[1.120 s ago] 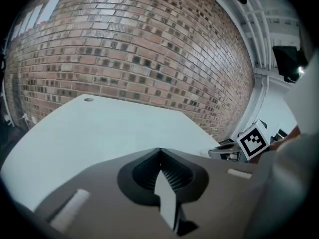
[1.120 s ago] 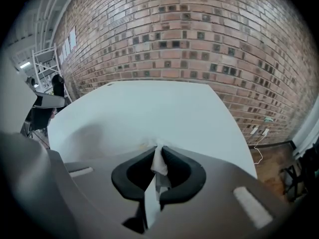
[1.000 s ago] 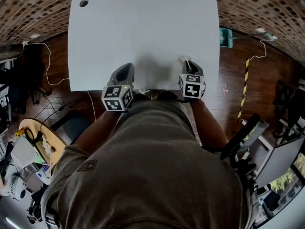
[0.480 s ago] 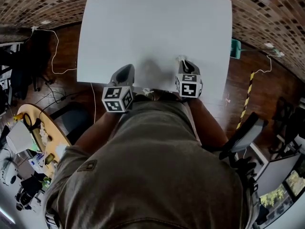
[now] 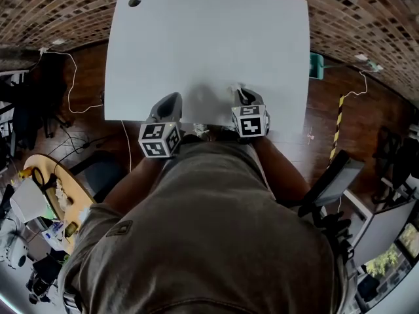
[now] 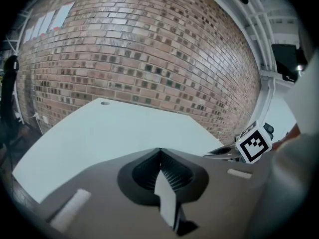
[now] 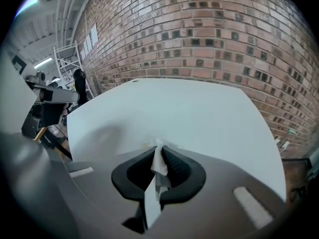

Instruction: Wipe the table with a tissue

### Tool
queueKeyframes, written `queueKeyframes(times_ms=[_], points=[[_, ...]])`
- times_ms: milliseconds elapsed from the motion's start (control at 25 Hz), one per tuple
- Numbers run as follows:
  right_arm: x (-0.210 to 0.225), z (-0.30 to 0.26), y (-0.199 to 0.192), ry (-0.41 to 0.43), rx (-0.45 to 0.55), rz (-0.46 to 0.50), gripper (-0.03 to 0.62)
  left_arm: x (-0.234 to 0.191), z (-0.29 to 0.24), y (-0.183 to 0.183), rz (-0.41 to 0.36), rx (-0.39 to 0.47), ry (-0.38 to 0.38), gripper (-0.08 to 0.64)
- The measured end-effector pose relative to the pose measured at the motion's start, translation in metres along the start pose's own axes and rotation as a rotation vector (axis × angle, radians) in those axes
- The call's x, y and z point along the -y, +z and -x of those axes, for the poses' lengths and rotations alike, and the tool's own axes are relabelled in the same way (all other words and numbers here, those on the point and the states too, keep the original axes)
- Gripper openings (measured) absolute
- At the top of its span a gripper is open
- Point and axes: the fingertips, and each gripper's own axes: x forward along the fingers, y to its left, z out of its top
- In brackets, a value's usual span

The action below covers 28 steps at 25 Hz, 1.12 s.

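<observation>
Left gripper (image 5: pixel 171 102) over the near edge of the desk (image 5: pixel 209 44), jaws closed together with nothing between them. Right gripper (image 5: pixel 245 98) further along the same edge, jaws clamped on a white tissue (image 7: pixel 159 162), which pokes past the jaw tips over the desk.

Most of the tissue (image 7: pixel 158 162) is buried in the right tool (image 7: pixel 159 147), only a scrap showing; in the head view the person's torso (image 5: pixel 216 227) covers the surface's (image 5: pixel 209 44) near edge.
</observation>
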Motion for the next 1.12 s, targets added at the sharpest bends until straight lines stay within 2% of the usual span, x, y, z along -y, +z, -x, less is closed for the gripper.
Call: queueKeyframes(times_ms=[320,520,880,1120], points=[[0.049,0.027,-0.027,-0.148,-0.02,-0.104,0.034,0.019,-0.011,0.0,-0.033,-0.008,-0.078,0.002],[0.054,0.04,-0.033,-0.197,-0.012,-0.132,0.034,0.025,-0.011,0.0,-0.045,-0.004,-0.113,0.002],[0.024,0.088,-0.005,-0.195,0.129,-0.107,0.033,0.043,-0.008,-0.008,-0.04,0.008,-0.182,0.002],[0.008,0.12,0.007,-0.138,0.245,-0.076,0.033,0.065,0.009,-0.011,-0.038,0.047,-0.164,0.002]])
